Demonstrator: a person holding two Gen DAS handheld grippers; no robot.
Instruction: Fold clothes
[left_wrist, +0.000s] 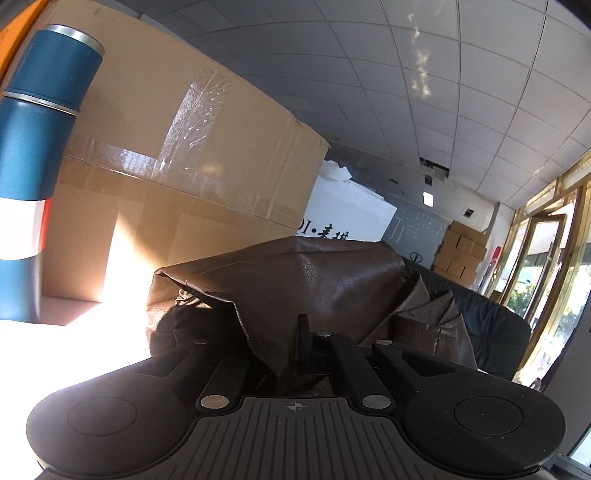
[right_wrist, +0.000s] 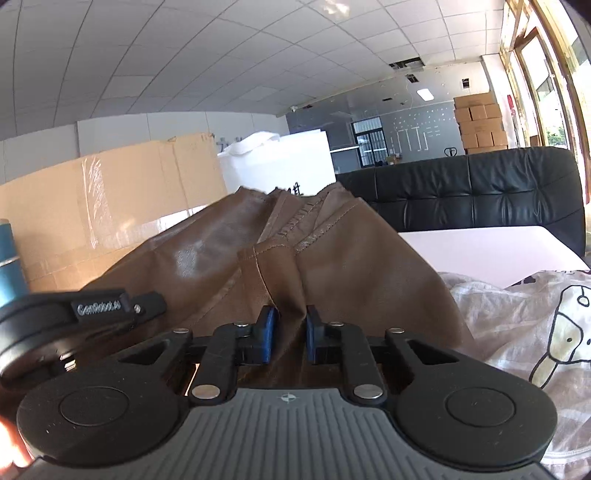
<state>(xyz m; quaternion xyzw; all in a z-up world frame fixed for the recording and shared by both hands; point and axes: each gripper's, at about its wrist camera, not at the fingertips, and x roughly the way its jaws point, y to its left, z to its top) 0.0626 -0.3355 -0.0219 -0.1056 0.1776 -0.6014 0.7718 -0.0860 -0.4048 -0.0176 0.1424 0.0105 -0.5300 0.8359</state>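
Two grippers: both clamp the same brown leather garment, each seen from its own wrist camera.
Right gripper (right_wrist: 288, 332): its blue pads (right_wrist: 268, 334) stand narrow, pinching a stitched fold of the garment between them.
Left gripper (left_wrist: 280, 343): the leather drapes over its fingers and hides the left one; the jaws look closed on a bunched fold, though the pinch itself is in shadow.
Brown leather garment (right_wrist: 332, 266): it rises straight ahead of the right gripper as a tented ridge, with seams and stitching running up and away from the pads; in the left wrist view (left_wrist: 314, 280) it heaps up directly in front of the fingers.
Left gripper body (right_wrist: 74, 325): it shows to the left of the right gripper, low and close, against the garment.
Printed light shirt (right_wrist: 524, 332): it lies crumpled to the right of the right gripper, touching the garment's edge.
White table (right_wrist: 480, 247): it lies ahead and to the right, beyond the shirt.
Black sofa (right_wrist: 480, 184): it stands behind the table, far ahead.
Cardboard box (left_wrist: 177, 177): it looms ahead and to the left of the left gripper, behind the garment.
Blue flask (left_wrist: 37, 147): it stands at the far left of the left gripper, upright beside the box.
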